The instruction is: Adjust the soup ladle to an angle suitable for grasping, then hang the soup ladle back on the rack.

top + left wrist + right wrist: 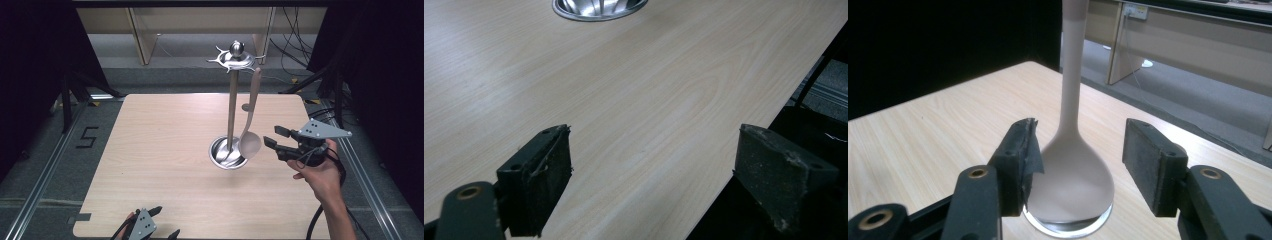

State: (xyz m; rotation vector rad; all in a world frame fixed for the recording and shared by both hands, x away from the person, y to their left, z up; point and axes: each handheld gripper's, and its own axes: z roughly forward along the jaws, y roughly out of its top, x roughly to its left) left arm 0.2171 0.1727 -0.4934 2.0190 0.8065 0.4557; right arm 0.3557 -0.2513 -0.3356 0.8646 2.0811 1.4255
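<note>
1. High view: I see the ladle (249, 135) hanging from the steel stand (231, 107), bowl just above the stand's base.
2. My right gripper (272, 137) is released, jaws apart beside the bowl, no contact visible.
3. My left gripper (165, 222) is released, jaws wide over the table (160, 145) near its front edge.

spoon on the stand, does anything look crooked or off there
Slightly. The spoon hangs from the stand at a slant, its bowl out over the rim of the base instead of straight down. The right gripper is open beside the bowl. Nothing looks spilled or broken.
</note>
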